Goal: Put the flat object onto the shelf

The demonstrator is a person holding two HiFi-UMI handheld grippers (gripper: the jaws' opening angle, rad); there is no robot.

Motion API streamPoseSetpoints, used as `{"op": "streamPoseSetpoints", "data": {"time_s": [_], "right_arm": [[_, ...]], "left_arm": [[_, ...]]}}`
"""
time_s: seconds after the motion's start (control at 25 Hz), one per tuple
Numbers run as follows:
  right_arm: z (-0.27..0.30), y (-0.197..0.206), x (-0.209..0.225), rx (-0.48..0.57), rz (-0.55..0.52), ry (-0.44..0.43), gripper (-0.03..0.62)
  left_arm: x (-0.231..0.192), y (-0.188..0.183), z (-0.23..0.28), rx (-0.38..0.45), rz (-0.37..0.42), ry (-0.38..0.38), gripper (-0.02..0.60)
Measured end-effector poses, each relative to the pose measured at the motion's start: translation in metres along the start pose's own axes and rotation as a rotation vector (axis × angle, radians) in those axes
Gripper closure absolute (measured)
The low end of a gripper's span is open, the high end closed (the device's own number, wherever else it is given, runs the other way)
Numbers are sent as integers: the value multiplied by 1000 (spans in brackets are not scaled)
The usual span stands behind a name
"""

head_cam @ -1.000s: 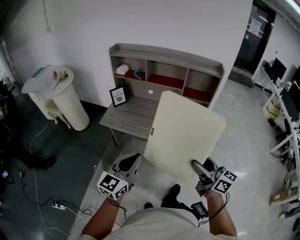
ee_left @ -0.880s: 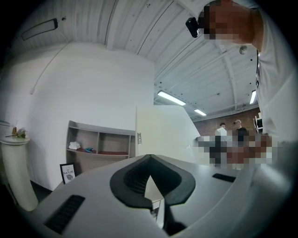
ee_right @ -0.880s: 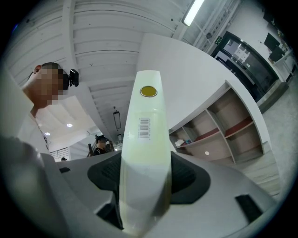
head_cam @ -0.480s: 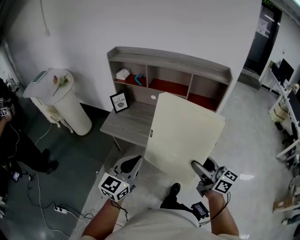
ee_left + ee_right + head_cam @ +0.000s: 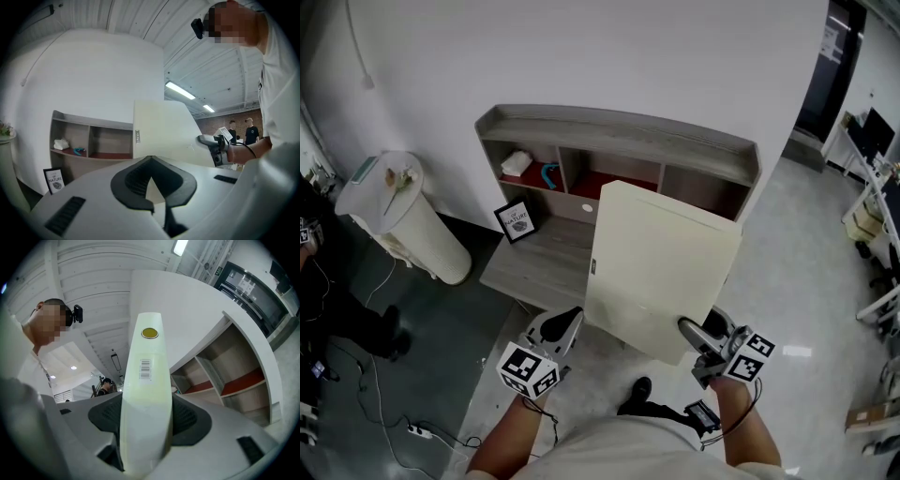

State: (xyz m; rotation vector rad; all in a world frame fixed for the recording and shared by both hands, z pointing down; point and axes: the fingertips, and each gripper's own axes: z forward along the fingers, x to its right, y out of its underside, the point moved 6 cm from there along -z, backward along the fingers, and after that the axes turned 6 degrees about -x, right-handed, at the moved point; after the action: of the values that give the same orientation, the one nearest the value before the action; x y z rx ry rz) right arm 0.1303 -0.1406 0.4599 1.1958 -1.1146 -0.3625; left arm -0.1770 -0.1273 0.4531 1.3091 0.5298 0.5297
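The flat object is a large cream board [image 5: 661, 267] held up tilted in front of the grey shelf unit [image 5: 619, 127]. It hides the shelf's middle and right compartments. My right gripper [image 5: 694, 333] is shut on the board's lower right edge. In the right gripper view the board's thin edge [image 5: 145, 380], with a barcode on it, runs up between the jaws. My left gripper [image 5: 561, 326] hangs just left of the board's lower left corner, apart from it. Its jaws [image 5: 152, 187] meet with nothing between them, and the board [image 5: 159, 131] stands beyond.
A grey desk surface [image 5: 534, 267] lies under the shelf and carries a small framed picture [image 5: 517, 220]. The left compartment holds a white cloth [image 5: 516, 162] and a teal item [image 5: 548, 173]. A white bin [image 5: 403, 220] stands to the left. Cables and a power strip [image 5: 412, 431] lie on the floor.
The shelf and desk have slid left and a little down in the head view. The board stays in the right gripper; both grippers keep their places.
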Motion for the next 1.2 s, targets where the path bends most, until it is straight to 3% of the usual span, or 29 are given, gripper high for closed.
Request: {"op": "streamPoseSetpoints", "data": {"time_s": [0.44, 0.72, 1.2], "right_arm": [[-11, -103, 88, 54, -102, -38, 303], [-5, -160, 106, 83, -180, -45, 303], [58, -239, 119, 121, -311, -63, 303]], "left_arm": [[2, -60, 127, 40, 65, 20, 569], [-8, -92, 161, 70, 110, 49, 569], [-76, -153, 210, 161, 157, 61, 569]]}}
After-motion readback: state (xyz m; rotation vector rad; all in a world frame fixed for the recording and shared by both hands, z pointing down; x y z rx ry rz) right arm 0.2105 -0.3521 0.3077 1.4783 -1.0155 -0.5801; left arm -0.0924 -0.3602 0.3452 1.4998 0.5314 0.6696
